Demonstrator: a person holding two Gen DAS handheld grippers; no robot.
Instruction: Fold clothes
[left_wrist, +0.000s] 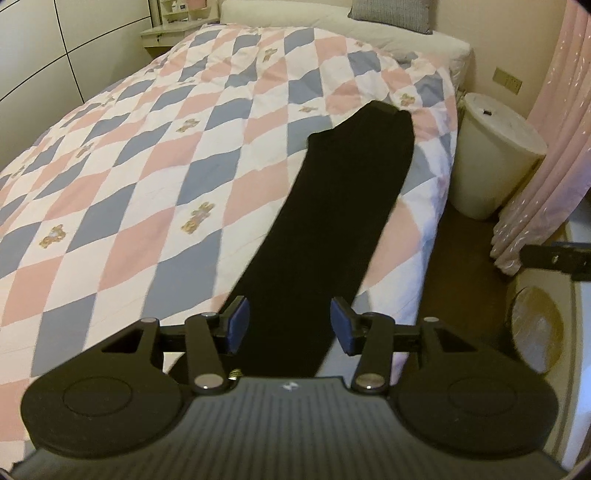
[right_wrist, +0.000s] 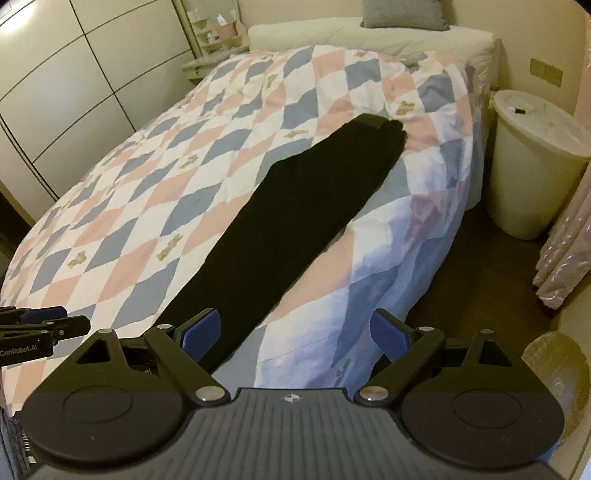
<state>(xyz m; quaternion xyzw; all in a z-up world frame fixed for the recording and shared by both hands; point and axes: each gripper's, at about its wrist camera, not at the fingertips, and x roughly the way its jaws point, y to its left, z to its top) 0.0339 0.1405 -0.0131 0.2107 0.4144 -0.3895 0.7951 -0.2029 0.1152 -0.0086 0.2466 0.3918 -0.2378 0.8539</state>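
While both grippers hang spread and empty at the lower edge of their frames, the left gripper (left_wrist: 290, 325) straddles the near hem of the black trousers (left_wrist: 343, 206), lying lengthwise toward upper right on the quilt (left_wrist: 129, 166). The right gripper (right_wrist: 297, 334) hovers beside that hem; seemingly next comes pinching both corners.

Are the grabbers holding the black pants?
No. Both the left gripper and the right gripper are open and empty; the black pants lie flat on the quilt.

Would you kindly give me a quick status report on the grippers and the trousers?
Left gripper open, right gripper open, both empty. Black trousers lying long and narrow on quilt, near end below grippers. Nothing in the way.
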